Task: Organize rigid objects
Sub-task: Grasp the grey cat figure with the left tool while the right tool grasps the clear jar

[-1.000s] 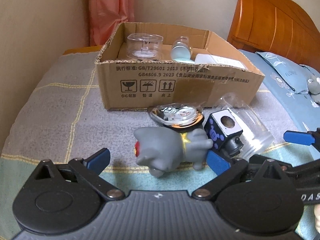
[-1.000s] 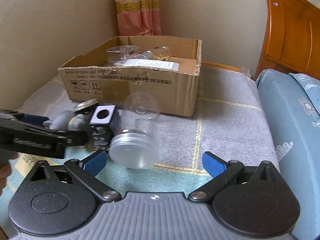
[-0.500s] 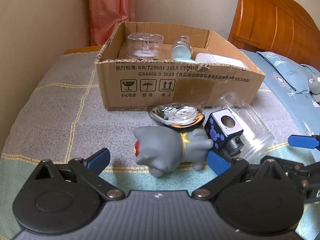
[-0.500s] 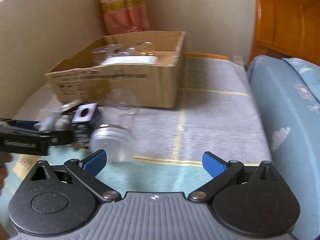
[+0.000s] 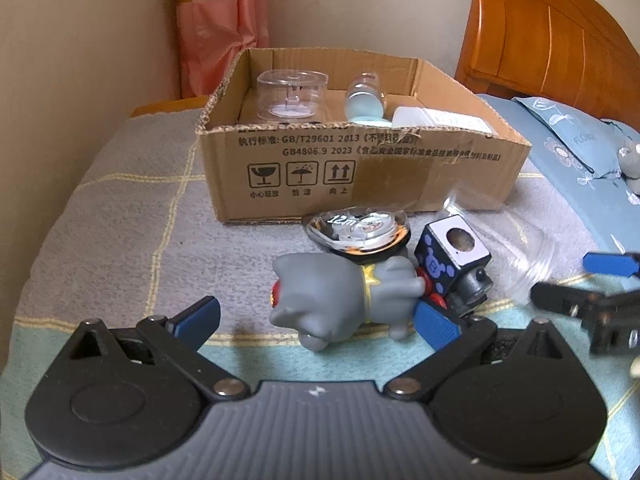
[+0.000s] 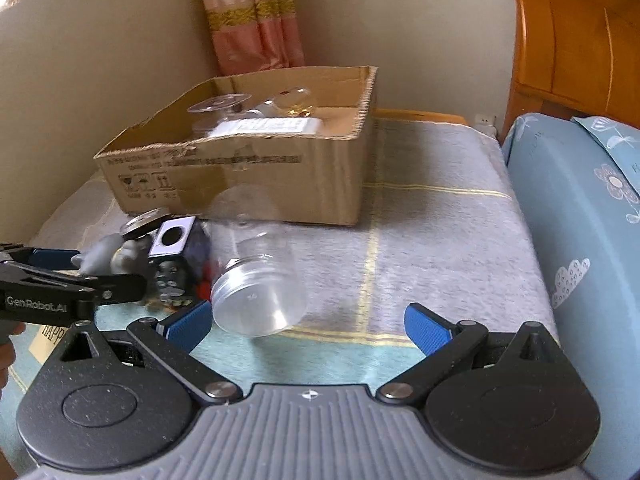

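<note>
A grey cat figure [image 5: 336, 300] lies on the blanket between the fingers of my open left gripper [image 5: 316, 316]; it also shows in the right wrist view [image 6: 100, 256]. Behind it lie a shiny heart-shaped case [image 5: 358, 230] and a dark blue cube toy [image 5: 452, 256] [image 6: 172, 240]. A clear plastic jar [image 6: 256, 276] [image 5: 508, 240] lies on its side just ahead of the left finger of my open, empty right gripper [image 6: 308, 326]. An open cardboard box [image 5: 360, 172] [image 6: 280, 184] farther back holds a clear round container [image 5: 292, 94], a bottle [image 5: 364, 100] and a white box [image 5: 436, 120].
A grey checked blanket [image 5: 120, 220] covers the surface. A blue flowered pillow [image 6: 580, 220] lies to the right, a wooden headboard [image 5: 552, 40] behind it. A beige wall and a pink curtain [image 5: 216, 20] stand at the back.
The right gripper has swung left and back toward the clear jar. The left gripper and the cat figure have hardly moved.
</note>
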### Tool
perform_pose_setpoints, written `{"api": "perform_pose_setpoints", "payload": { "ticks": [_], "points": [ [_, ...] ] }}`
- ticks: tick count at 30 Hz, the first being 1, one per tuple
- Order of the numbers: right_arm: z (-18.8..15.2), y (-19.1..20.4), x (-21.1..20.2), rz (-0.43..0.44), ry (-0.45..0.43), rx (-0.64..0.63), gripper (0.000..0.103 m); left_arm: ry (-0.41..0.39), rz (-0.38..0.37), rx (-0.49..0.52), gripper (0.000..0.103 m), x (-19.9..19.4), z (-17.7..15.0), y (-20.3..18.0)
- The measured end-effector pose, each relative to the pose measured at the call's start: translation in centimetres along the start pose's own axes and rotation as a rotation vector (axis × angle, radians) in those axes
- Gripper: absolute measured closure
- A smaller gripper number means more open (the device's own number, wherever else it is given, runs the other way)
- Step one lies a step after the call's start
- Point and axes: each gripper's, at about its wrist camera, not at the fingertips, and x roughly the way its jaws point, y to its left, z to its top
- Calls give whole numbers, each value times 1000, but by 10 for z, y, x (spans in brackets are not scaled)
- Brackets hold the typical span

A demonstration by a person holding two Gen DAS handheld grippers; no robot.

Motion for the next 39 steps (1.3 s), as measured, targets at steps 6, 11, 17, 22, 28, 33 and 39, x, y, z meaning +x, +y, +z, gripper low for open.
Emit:
{"api": "perform_pose_setpoints", "payload": {
  "ticks": [6,11,17,22,28,33,39],
  "points": [
    [9,-15,0,-98,-6,-8,0,-1,9,5,1,-4,-1,4],
    [14,-20,0,-115,-16,-7,0,13,-6,6,1,2,0,2],
    [10,-10,-2,-76,-18,-13,0,19,-28,-60,6,14,2,2],
    [11,-6,-3,-58,-17,5,0,17,-85,-24,29,11,2,1],
    [17,-1,-3,-25,-8,11,0,19,-19,30,30,3,-1,8],
    [26,6,0,21,5,40,0,18,32,38,30,-4,-7,28],
    [51,14,12,-9,1,106,0,21,21,28,29,-6,-10,38]
  ]
}}
